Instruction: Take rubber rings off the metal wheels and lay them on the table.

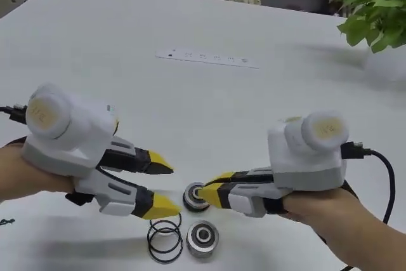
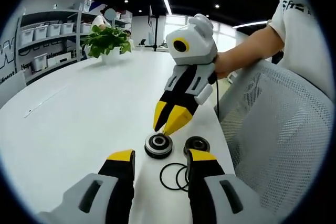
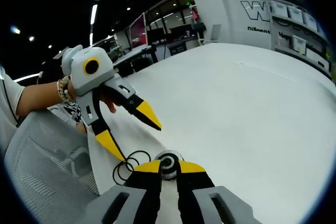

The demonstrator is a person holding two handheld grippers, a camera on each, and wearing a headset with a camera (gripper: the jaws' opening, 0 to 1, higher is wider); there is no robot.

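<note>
The right tool (image 1: 204, 193) is reaching in from the right with its jaws narrowed to a slim gap, and its yellow tips are meeting the rim of the far metal wheel (image 1: 190, 198). In the right gripper view that wheel is sitting straight ahead, just past the tips and centred between them, so the tool's long axis is pointing right at it. Whether the tips are already pinching a rubber ring on the rim or only touching the metal I cannot tell.

The left tool (image 1: 163, 186) is hovering just left of the same wheel with its jaws spread wide and holding nothing. One tip is riding high and the other low, with the low one above the loose rubber rings (image 1: 165, 237). Its own view is looking along the jaws at the far wheel, which is lying a little ahead and slightly left of centre.

The near metal wheel (image 1: 203, 239) is standing flat on the white worktop (image 1: 209, 112), close beside the far one on the person's side, and its rim is showing bare and silvery. The two loose black rings are lying overlapped on the worktop just left of it.

The right tool is the nearer one, already at the rim. The coming move probably turns on that contact: the tips need to catch the band at the wheel's right edge and peel it outward. The open left tool is well placed to steady the wheel from the opposite side. The wheel may slide if it is not held.
</note>
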